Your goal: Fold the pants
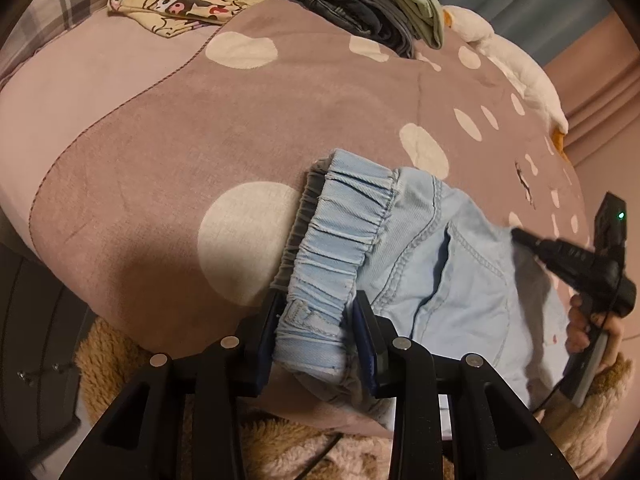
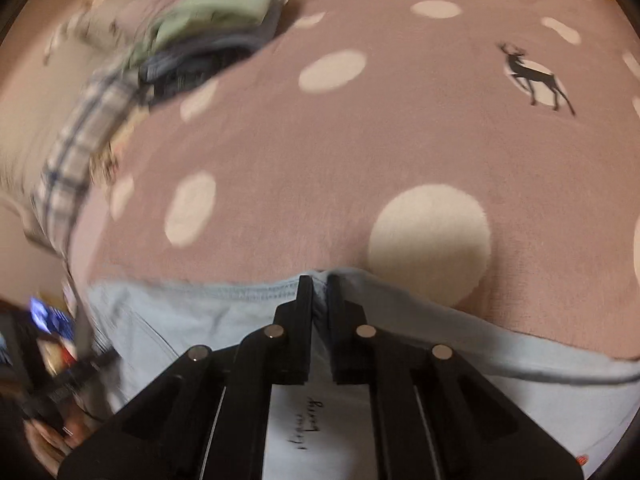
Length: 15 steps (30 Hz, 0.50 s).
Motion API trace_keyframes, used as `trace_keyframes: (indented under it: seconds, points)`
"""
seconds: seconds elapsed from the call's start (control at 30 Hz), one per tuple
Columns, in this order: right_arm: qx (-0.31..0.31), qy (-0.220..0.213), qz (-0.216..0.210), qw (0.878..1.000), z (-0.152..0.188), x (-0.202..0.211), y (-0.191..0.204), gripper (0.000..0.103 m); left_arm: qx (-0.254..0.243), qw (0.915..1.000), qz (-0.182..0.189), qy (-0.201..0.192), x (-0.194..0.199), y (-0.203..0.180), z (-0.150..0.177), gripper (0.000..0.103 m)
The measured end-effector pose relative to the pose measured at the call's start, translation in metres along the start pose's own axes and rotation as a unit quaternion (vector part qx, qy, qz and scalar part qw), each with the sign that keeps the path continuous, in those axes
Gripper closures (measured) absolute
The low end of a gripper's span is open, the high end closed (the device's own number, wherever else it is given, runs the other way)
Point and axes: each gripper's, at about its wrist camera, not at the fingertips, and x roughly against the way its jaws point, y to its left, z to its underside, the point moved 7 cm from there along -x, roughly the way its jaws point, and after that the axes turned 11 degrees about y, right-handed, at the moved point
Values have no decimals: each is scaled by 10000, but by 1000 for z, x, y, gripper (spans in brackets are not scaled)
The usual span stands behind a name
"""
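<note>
Light blue denim pants (image 1: 432, 248) lie at the near edge of a pink bed cover. My left gripper (image 1: 318, 312) is shut on the bunched elastic waistband (image 1: 340, 220), which runs between its fingers. My right gripper (image 2: 320, 284) is shut on an edge of the same pants (image 2: 192, 312), pinching a fold between its nearly closed fingers. In the left wrist view the right gripper (image 1: 520, 236) shows at the right, over the pants, held by a hand. The right wrist view is blurred by motion.
The pink cover with cream dots (image 1: 240, 120) spreads ahead, with a deer print (image 2: 534, 76). A stack of folded clothes (image 1: 360, 0) sits at the far side, also in the right wrist view (image 2: 208, 32). A cartoon-print cloth (image 1: 180, 4) lies left of it. A white plush (image 1: 516, 64) lies far right.
</note>
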Motion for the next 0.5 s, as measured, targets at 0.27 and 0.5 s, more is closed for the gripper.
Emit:
trace_keyframes:
  seconds: [0.27,0.5]
  points:
    - [26,-92,251,9996,-2,-20,-3,96,114,9999,-14,6,0,2,-1,67]
    - [-30,-173,67,9998,-3,-18,-8,97,406,9991,-68,-22,1,3,-4,66]
